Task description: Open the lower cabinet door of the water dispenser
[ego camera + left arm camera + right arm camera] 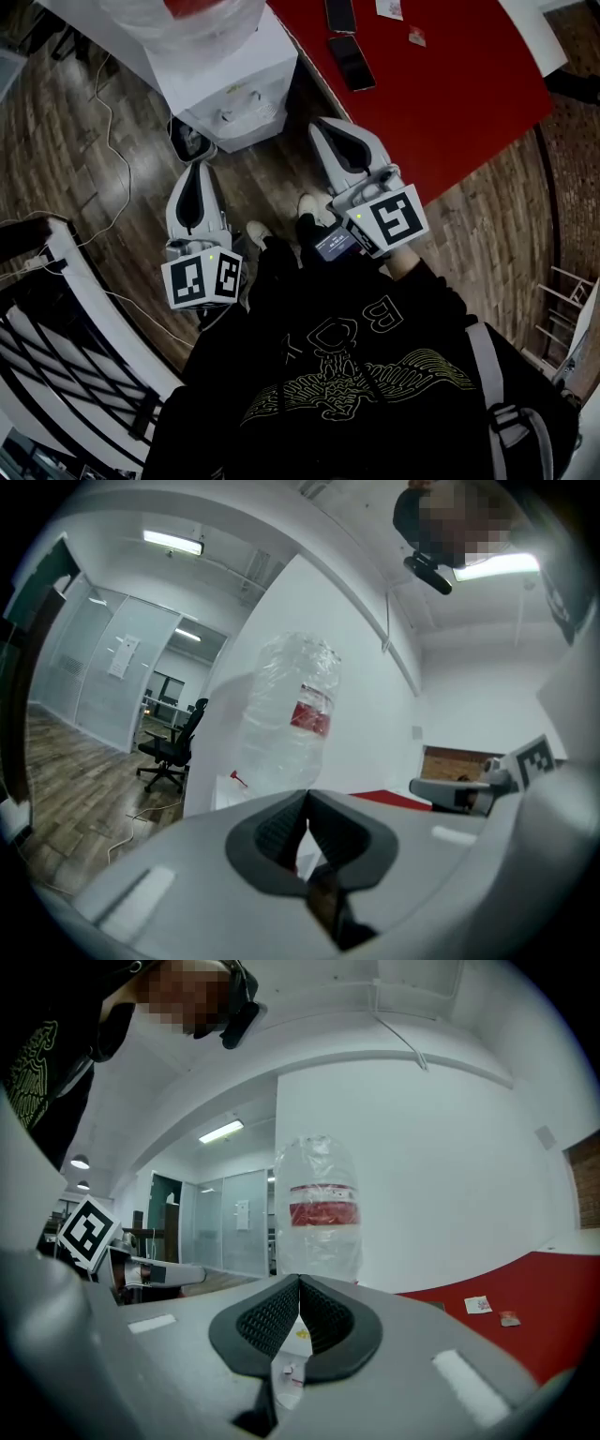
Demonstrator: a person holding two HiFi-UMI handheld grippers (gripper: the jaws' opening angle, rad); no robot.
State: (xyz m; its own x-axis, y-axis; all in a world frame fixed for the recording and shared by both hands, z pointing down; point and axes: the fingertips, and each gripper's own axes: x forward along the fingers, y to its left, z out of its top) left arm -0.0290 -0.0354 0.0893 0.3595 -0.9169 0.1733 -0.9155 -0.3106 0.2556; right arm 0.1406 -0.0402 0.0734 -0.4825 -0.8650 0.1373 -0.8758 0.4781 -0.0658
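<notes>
- Standing before the water dispenser point(246, 89), the person holds both arms forward in the head view. The left gripper point(193, 169) at 9 o'clock and the right gripper point(325, 127) at 1 o'clock both aim toward 12 o'clock, close to level and apart from each other.
- The white dispenser stands on the wooden floor point(84, 122) at 11 o'clock, near the left gripper's tip. Its long axis is upright, its tap side faces the person, and a clear bottle point(187, 19) sits on top. Its lower door cannot be seen from this steep angle. A red desk point(450, 103) carrying two phones point(352, 62) fills 1 o'clock.
- In the left gripper view the fingers point(279, 829) are pressed together at their tips with nothing between them. The bottle rises upright at 12 o'clock, with the dispenser's white body behind the fingers. An office chair point(173, 747) stands at 9 o'clock and the right gripper shows at 3 o'clock.
- In the right gripper view the fingers point(270, 1318) are likewise pressed together and empty. The bottle stands upright at 12 o'clock, the desk lies at 4 o'clock, and the left gripper shows at 9 o'clock.
</notes>
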